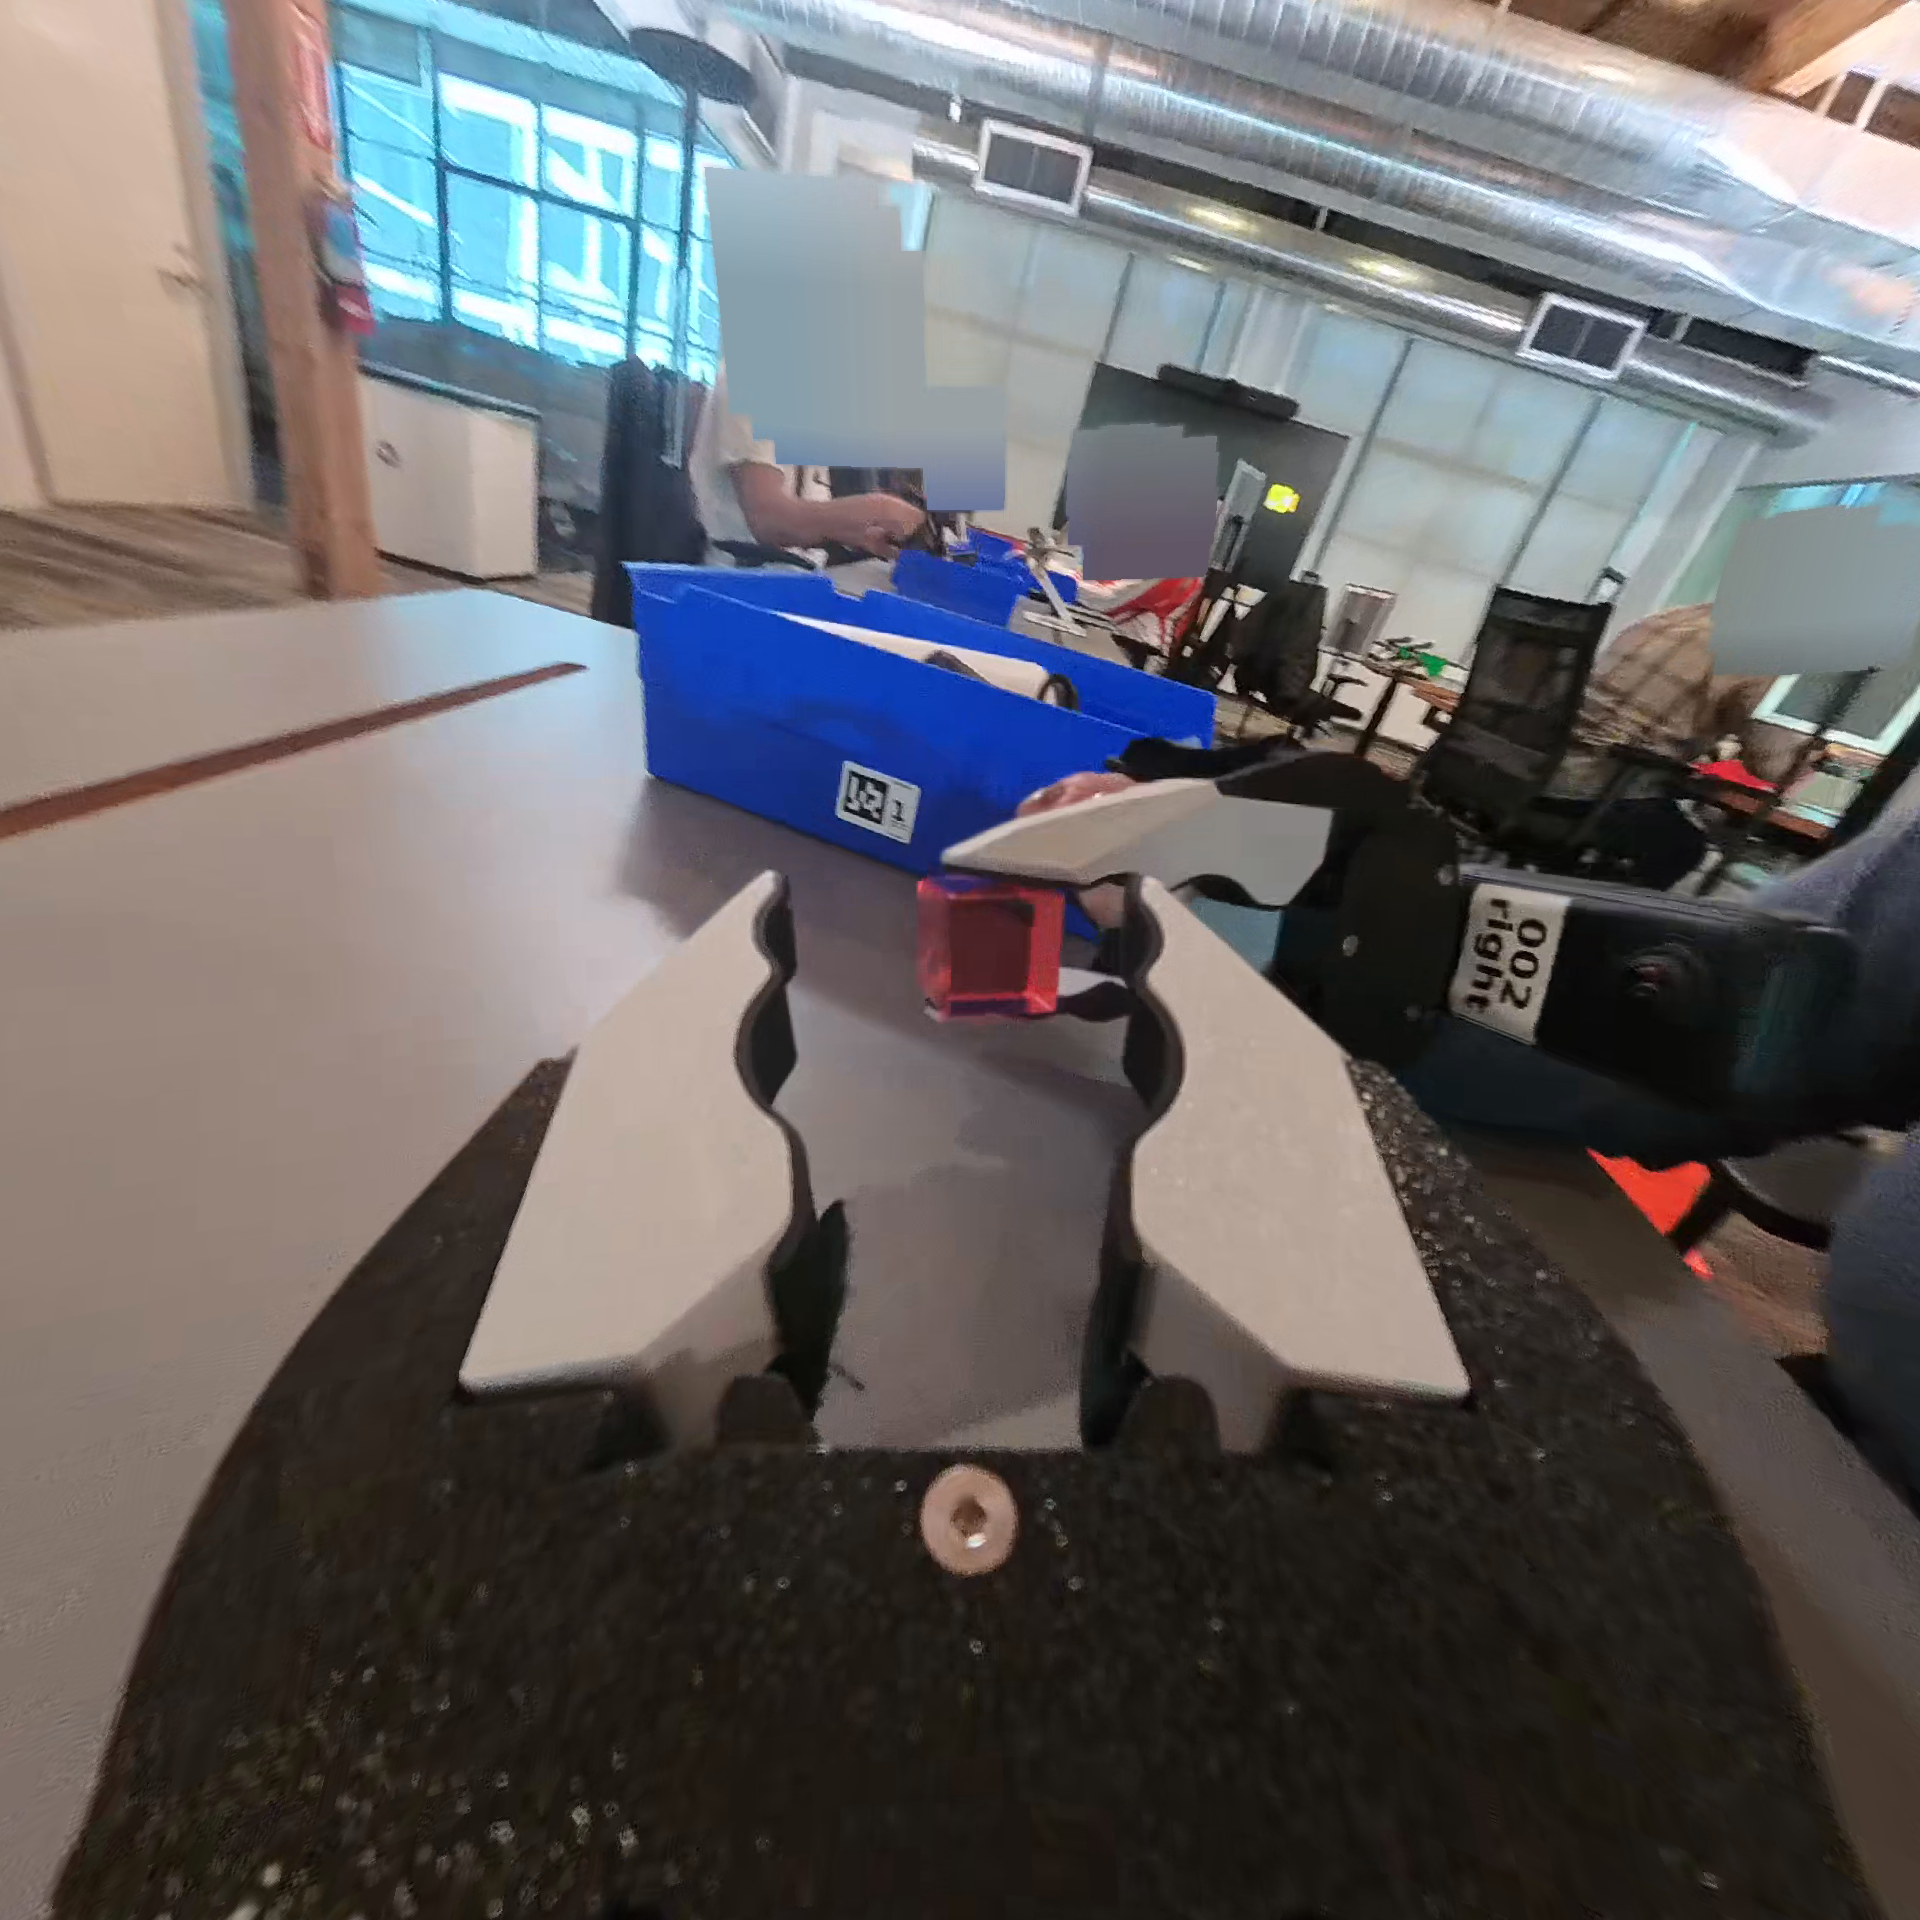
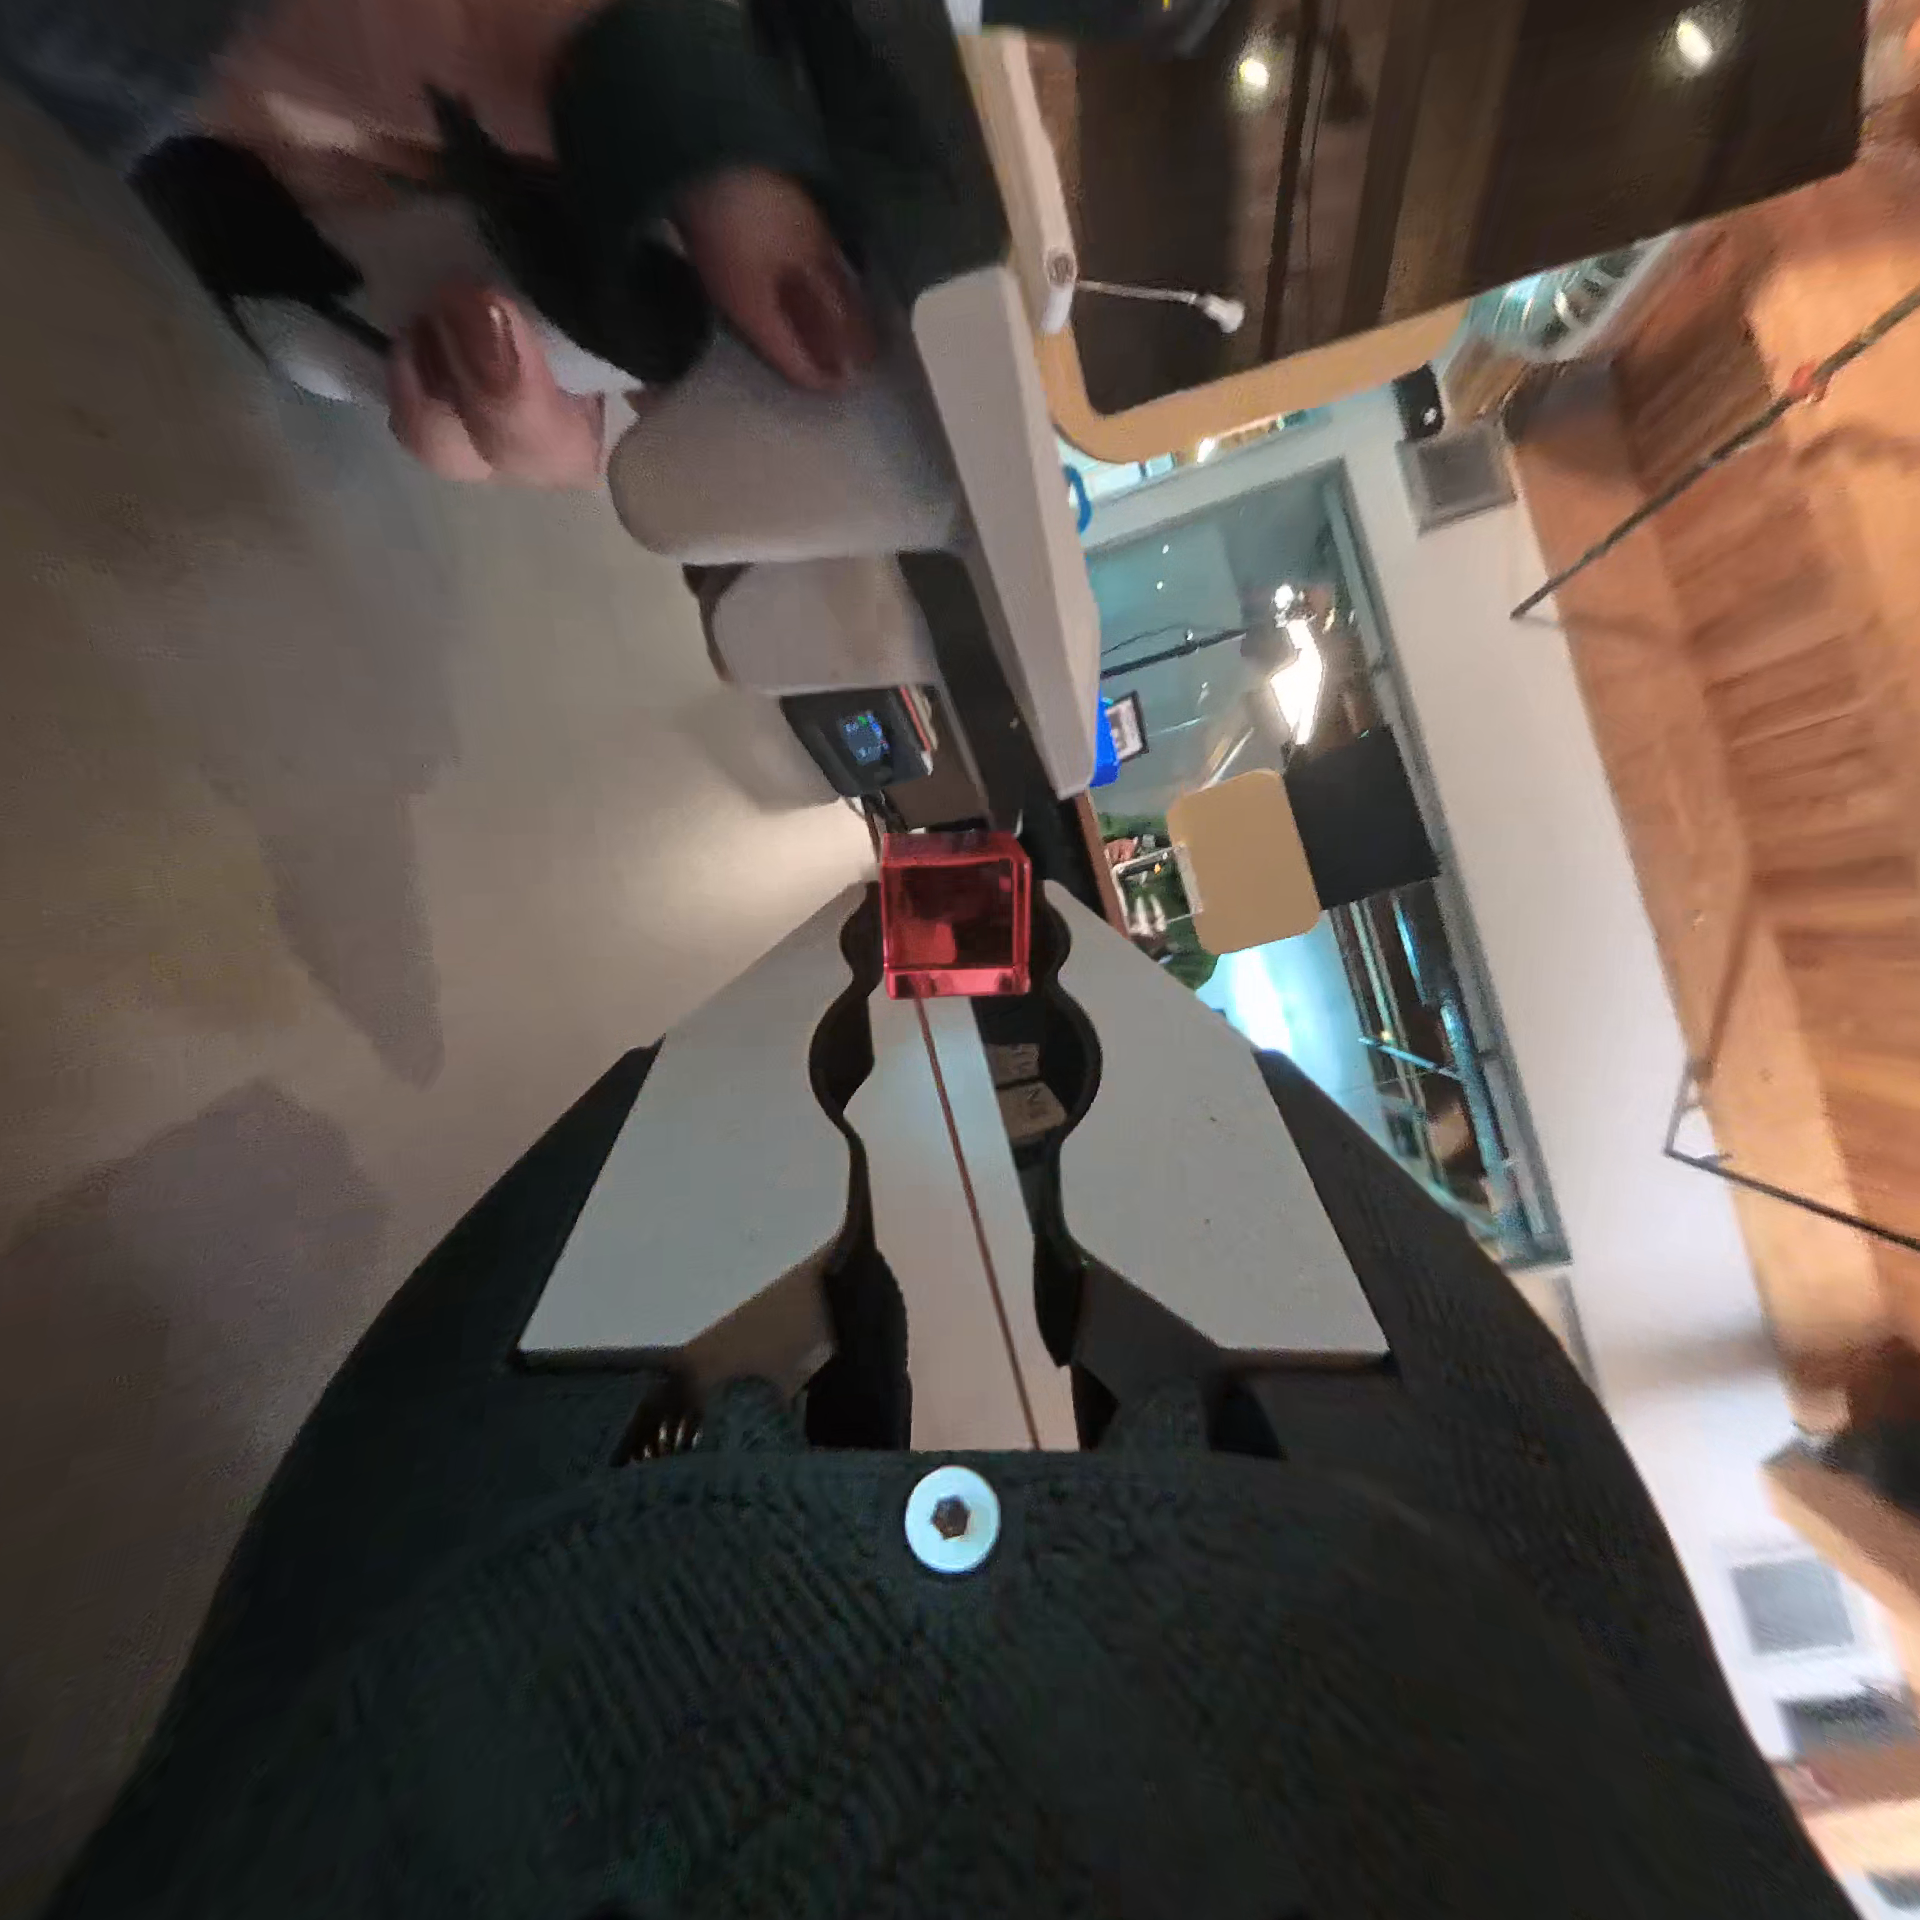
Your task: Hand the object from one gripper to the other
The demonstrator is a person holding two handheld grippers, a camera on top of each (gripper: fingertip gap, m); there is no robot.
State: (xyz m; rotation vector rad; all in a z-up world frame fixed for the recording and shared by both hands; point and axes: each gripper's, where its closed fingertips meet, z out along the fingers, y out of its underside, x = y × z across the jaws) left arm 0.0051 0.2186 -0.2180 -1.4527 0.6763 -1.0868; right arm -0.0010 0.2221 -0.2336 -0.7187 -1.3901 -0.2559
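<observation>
A clear red cube [image 1: 987, 951] hangs just above the grey table [image 1: 312, 935]. My right gripper [image 1: 1023, 935] reaches in from the right, rolled on its side, and is shut on the cube with one finger above and one below. My left gripper [image 1: 956, 888] is open, its grey fingers wide apart. The cube sits at their tips, nearer the right-hand finger, and touches neither. In the right wrist view the cube [image 2: 956, 925] is clamped at the tips of my right gripper [image 2: 956, 909], with the left gripper's body [image 2: 810, 623] and the hand holding it just beyond.
A blue bin [image 1: 790, 727] with a white tag stands on the table right behind the cube. More blue bins, people and black chairs [image 1: 1538, 686] are farther back. A dark seam [image 1: 291, 738] crosses the table at left.
</observation>
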